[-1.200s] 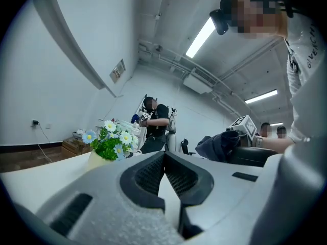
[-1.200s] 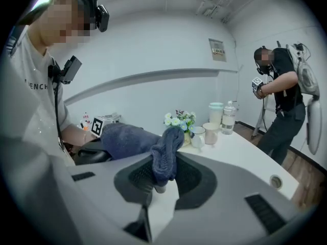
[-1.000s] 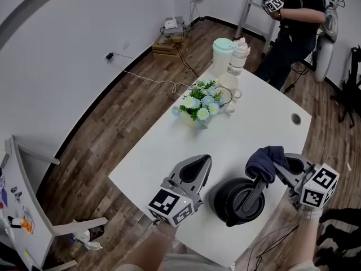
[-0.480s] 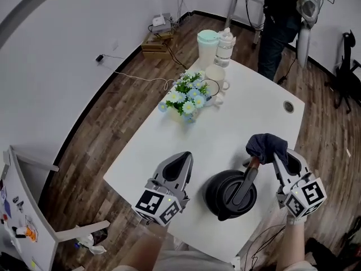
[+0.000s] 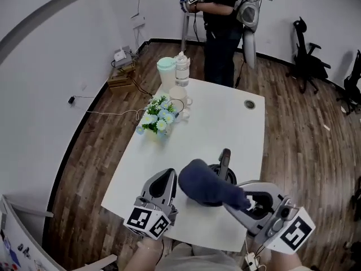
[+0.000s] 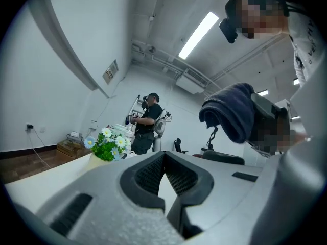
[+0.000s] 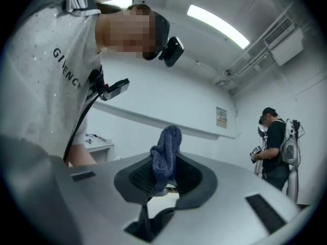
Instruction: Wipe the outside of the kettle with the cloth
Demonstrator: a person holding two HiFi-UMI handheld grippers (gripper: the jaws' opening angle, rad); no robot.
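Right gripper (image 5: 240,199), at lower right of the head view, is shown clamped on the dark blue cloth (image 5: 204,184), held over the black kettle (image 5: 225,161) at lower centre on the white table (image 5: 225,123); left gripper (image 5: 167,178), lower left, is seen closed on nothing.

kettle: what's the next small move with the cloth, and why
Probably lower the right gripper so the cloth presses against the kettle and start a stroke: the cloth is clamped in its jaws and hangs over the kettle, while the left gripper sits shut beside it.
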